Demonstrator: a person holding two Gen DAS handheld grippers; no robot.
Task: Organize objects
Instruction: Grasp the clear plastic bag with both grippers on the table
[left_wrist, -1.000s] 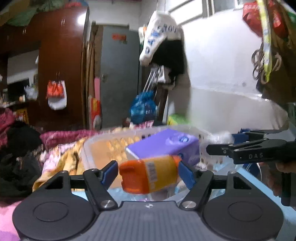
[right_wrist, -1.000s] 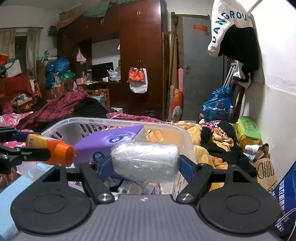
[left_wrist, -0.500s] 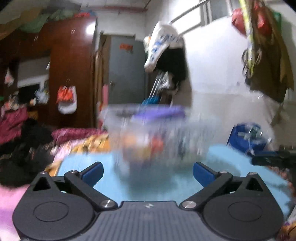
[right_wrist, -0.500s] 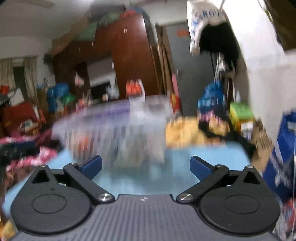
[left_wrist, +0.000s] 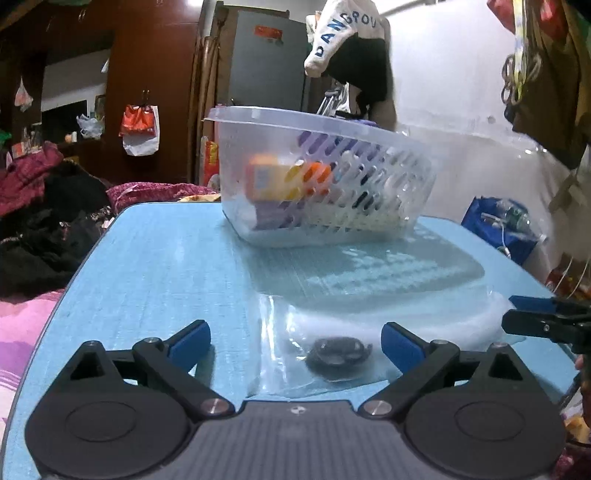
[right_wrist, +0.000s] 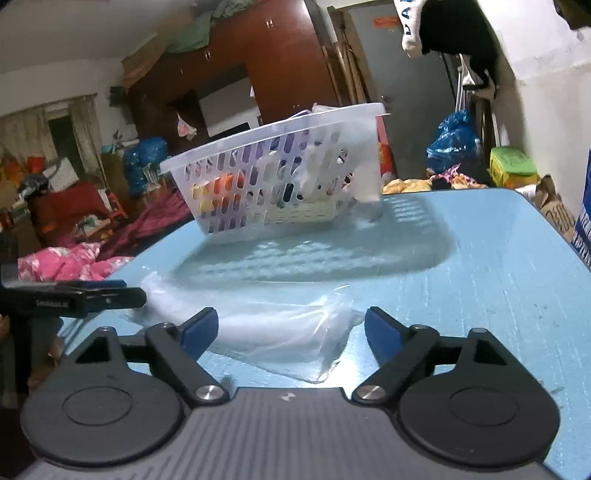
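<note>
Compared with one second earlier, both grippers have released their loads and drawn back from the basket: the orange bottle (left_wrist: 286, 177) and the purple tissue pack (left_wrist: 325, 142) are now lying inside the white plastic basket (left_wrist: 388, 192), which is standing on the far part of the blue table (left_wrist: 155, 258). The left gripper (left_wrist: 295, 341) is sitting low over the near edge of the table with its blue-padded jaws spread wide and nothing between them. The right gripper (right_wrist: 291, 326) is likewise holding its jaws wide apart and empty. A clear plastic bag (right_wrist: 280, 332) is lying flat on the table just in front of both grippers, well apart from the basket; in the left wrist view a small dark round object (left_wrist: 338, 354) is showing inside or under it, which cannot be told. A white wrapped item (right_wrist: 365, 173) is resting against the basket's right end wall.
</note>
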